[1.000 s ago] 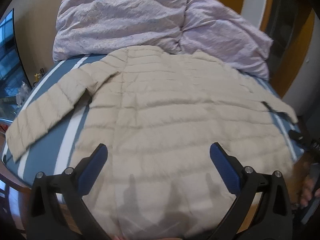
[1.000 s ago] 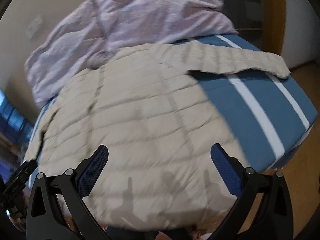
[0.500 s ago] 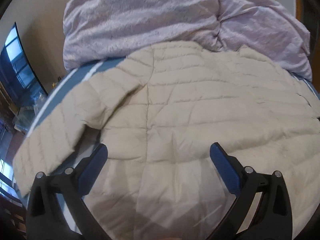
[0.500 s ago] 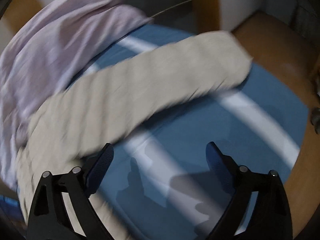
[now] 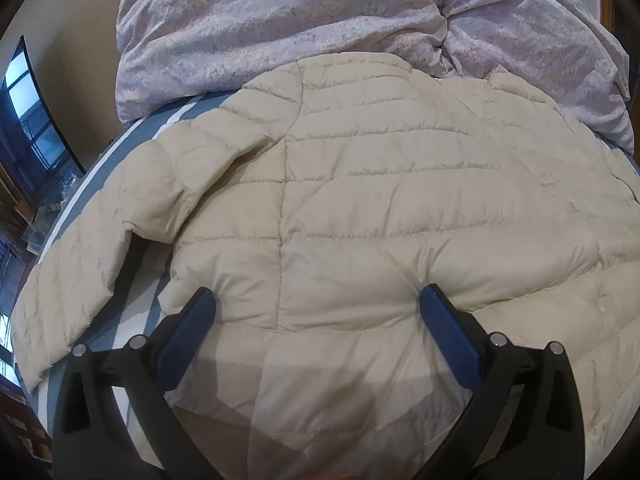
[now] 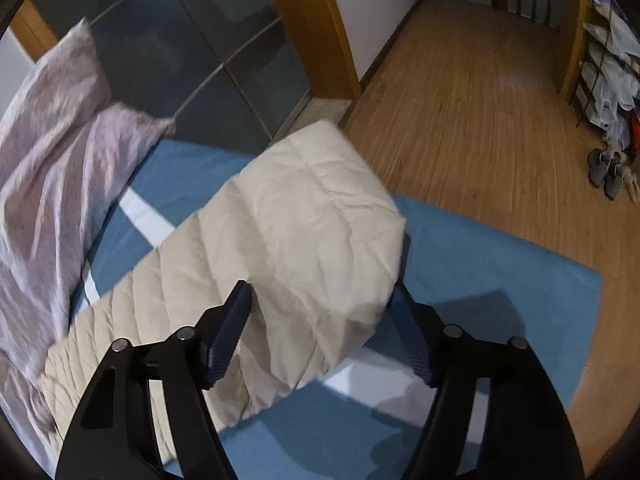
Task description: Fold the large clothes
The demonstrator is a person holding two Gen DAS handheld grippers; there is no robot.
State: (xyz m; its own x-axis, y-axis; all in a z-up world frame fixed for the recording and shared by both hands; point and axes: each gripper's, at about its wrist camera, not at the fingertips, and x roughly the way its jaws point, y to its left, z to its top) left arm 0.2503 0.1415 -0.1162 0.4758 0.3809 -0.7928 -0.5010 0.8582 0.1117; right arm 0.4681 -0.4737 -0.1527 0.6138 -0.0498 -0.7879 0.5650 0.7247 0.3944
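A large cream quilted puffer jacket point(image 5: 380, 200) lies spread flat on the blue striped bed point(image 5: 132, 136). Its left sleeve point(image 5: 92, 264) stretches toward the bed's left edge. My left gripper point(image 5: 316, 300) is open, its fingertips pressing down into the jacket's body near the hem. In the right wrist view the jacket's right sleeve point(image 6: 320, 220) lies across the blue sheet point(image 6: 500, 280), its cuff end between my right gripper's point(image 6: 320, 292) blue pads. The jaws stand apart around the sleeve, partly narrowed, not clamped.
A crumpled lilac duvet point(image 5: 320, 20) is piled at the head of the bed and also shows in the right wrist view point(image 6: 52, 160). Wooden floor point(image 6: 500, 100), a wardrobe's glass doors point(image 6: 180, 40) and shoes point(image 6: 608, 172) lie beyond the bed's right side.
My left gripper has dropped down onto the jacket's body. My right gripper has swung right, away from the body, to the right sleeve's cuff, and its jaws have narrowed around it.
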